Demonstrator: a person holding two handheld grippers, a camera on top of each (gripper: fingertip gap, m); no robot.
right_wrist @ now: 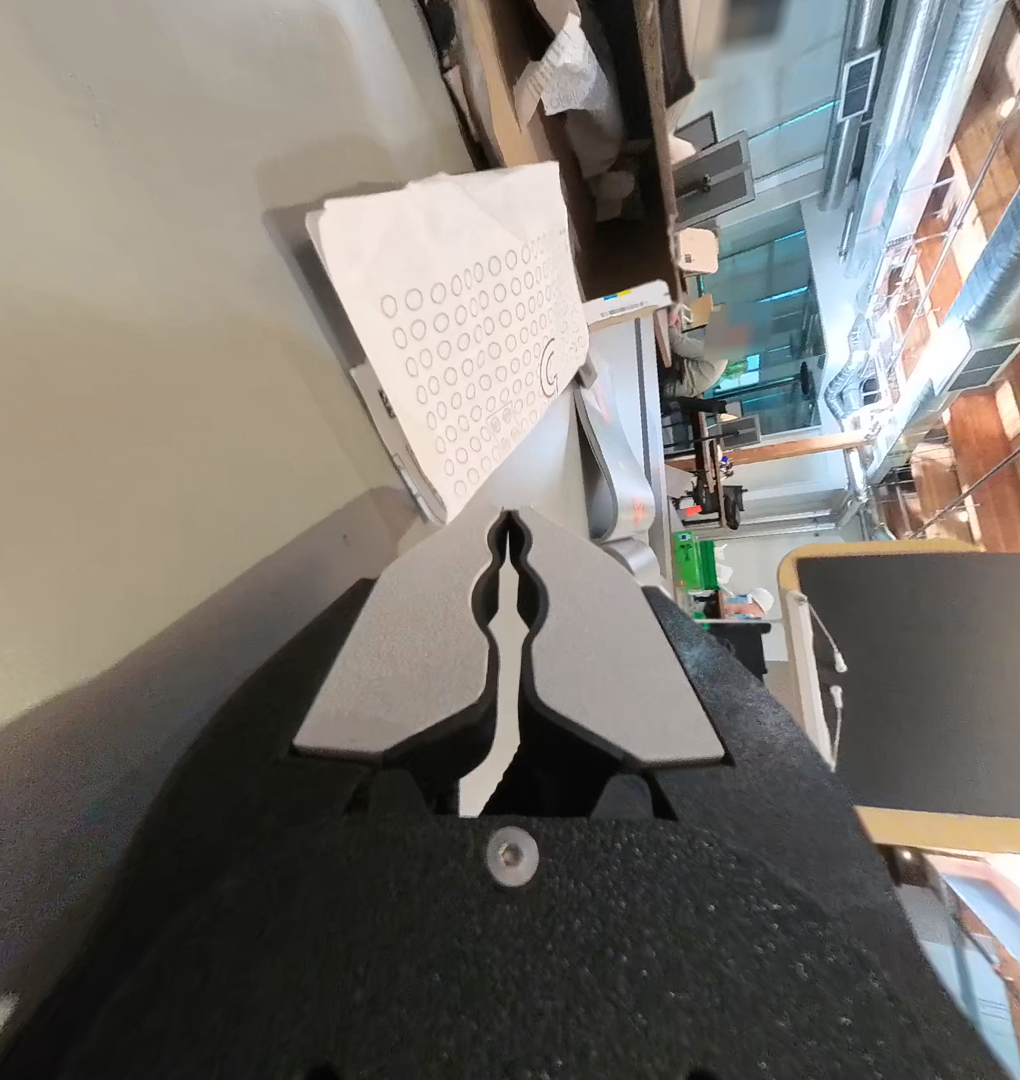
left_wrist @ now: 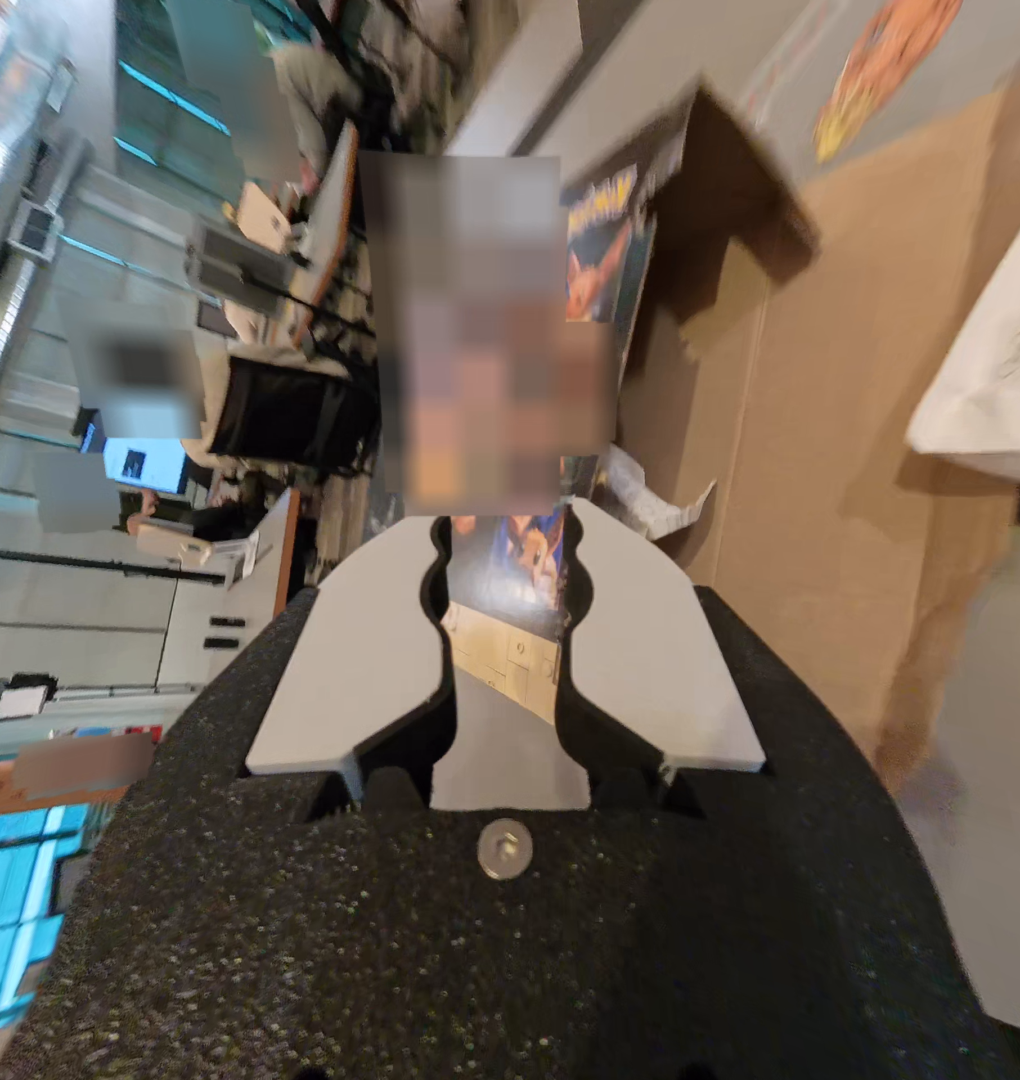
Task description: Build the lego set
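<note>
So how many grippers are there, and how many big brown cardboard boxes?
Grippers: 2 (left gripper with fingers apart, right gripper with fingers together)
Cardboard box: 1
Total: 3

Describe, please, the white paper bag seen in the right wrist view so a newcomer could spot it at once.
Start from the broad pale tabletop. Just beyond the right gripper, whose jaws are nearly closed, the white paper bag lies on a grey slab. Rows of small printed circles set it apart from the crumpled paper farther back.

Open-plan workshop office: ceiling ducts [right_wrist: 928, 193], desks [left_wrist: 320, 251], monitor [left_wrist: 145, 464].
</note>
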